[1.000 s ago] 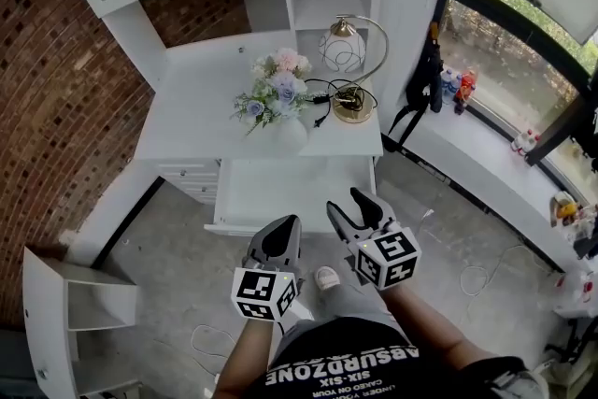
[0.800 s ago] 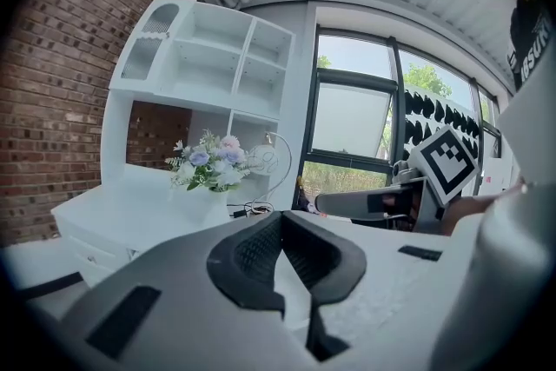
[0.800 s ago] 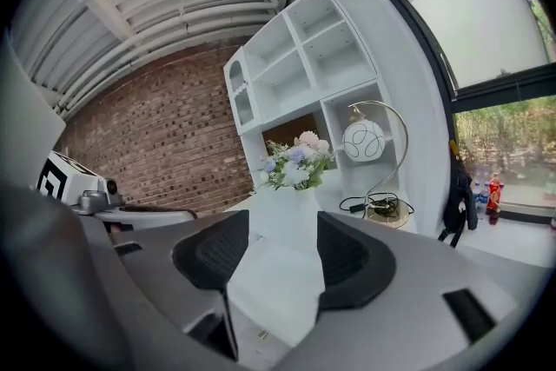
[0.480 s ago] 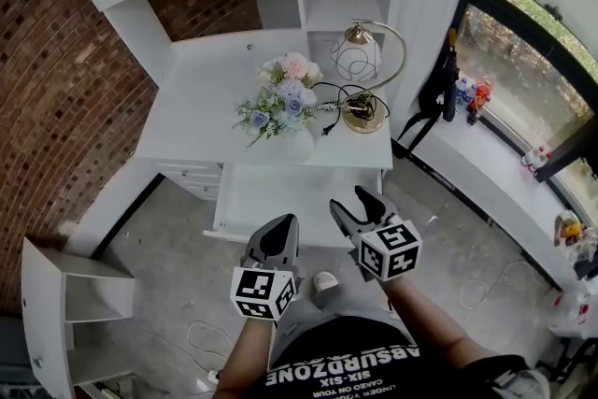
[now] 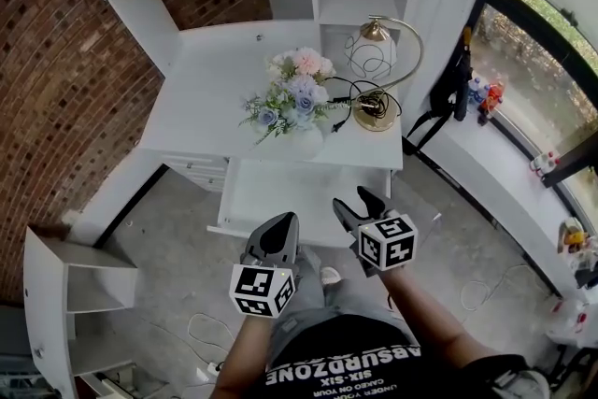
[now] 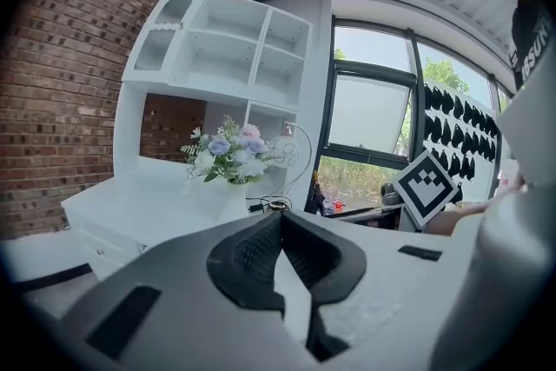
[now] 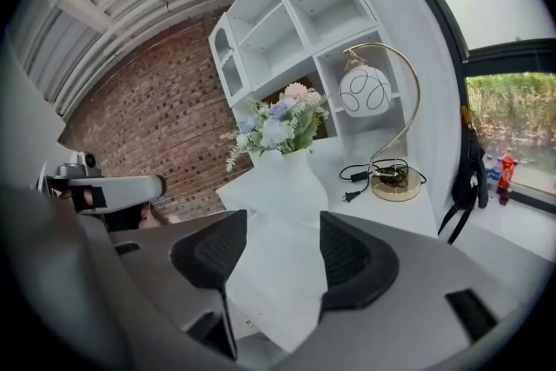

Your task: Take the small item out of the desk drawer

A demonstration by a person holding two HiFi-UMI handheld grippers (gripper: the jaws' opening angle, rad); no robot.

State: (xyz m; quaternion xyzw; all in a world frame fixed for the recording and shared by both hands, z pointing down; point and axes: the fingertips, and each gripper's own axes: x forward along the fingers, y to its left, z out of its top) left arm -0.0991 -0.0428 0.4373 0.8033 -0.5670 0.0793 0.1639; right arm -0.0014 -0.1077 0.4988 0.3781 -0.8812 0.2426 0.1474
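Right gripper (image 5: pixel 356 202) hung at front edge of open white desk drawer (image 5: pixel 280 192), jaws opening wide, nothing btwn. Left gripper (image 5: pixel 280 231) closed, empty. We couldn't spot small item in drawer. Risk: blind reach could shove it deeper.

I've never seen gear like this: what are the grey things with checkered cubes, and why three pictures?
A person at a desk holds a two-jaw gripper in each hand; the cubes are part of them. One picture is from a head camera looking down, the others from a camera on each gripper. Flowers and a lamp stand on the desk; its drawer is open. On the left gripper the jaws are shut, on the right gripper they are opening; both empty.
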